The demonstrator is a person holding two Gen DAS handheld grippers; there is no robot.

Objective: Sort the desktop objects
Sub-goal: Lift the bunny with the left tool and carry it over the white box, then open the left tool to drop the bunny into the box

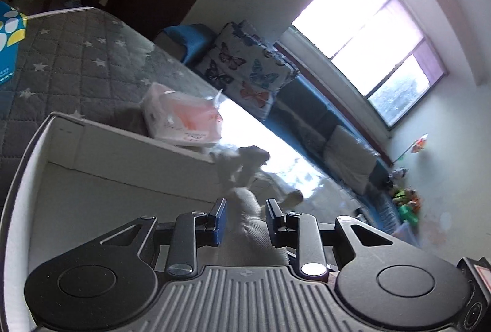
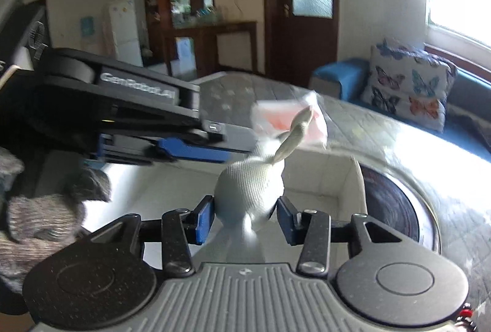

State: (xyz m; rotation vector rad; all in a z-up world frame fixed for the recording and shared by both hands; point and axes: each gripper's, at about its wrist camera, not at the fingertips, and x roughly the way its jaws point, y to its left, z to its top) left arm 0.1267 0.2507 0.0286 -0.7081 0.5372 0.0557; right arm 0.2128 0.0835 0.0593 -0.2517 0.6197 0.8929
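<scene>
In the left wrist view, the left gripper (image 1: 244, 220) straddles a pale grey fabric bundle (image 1: 245, 209) at lower centre, contact unclear, above the white open box (image 1: 61, 141), while in the right wrist view the right gripper (image 2: 244, 217) clamps it at centre, so boxing it and the pink tissue pack (image 2: 288, 120) seemingly remains.

both wrist cameras look closely along their claws, apparently sharing the white box (image 1: 92, 141).
</scene>
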